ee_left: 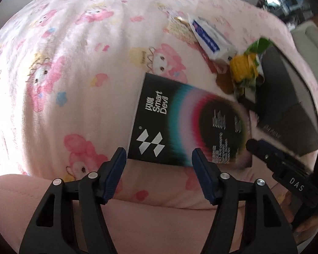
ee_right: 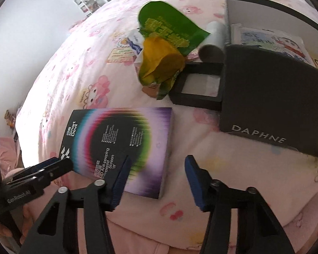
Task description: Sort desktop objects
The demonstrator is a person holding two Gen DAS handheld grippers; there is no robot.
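Note:
A flat black Smart Devil box [ee_left: 188, 122] with a rainbow ring lies on the pink cartoon blanket, also in the right wrist view [ee_right: 120, 148]. My left gripper [ee_left: 158, 156] is open and empty just in front of its near edge. My right gripper [ee_right: 156, 165] is open and empty over the box's right near corner. A green and yellow snack bag [ee_right: 165, 48], a blue and white packet [ee_left: 209, 38] and a small black frame [ee_right: 199, 84] lie beyond. A dark DAPHNE box [ee_right: 271, 105] stands at the right.
A white cylinder [ee_right: 214, 40] lies behind the frame, against the DAPHNE box. An open box with a cartoon picture [ee_right: 271, 40] sits behind the DAPHNE box. The left part of the blanket [ee_left: 63, 67] is bare. The other gripper [ee_left: 286, 165] shows at right in the left wrist view.

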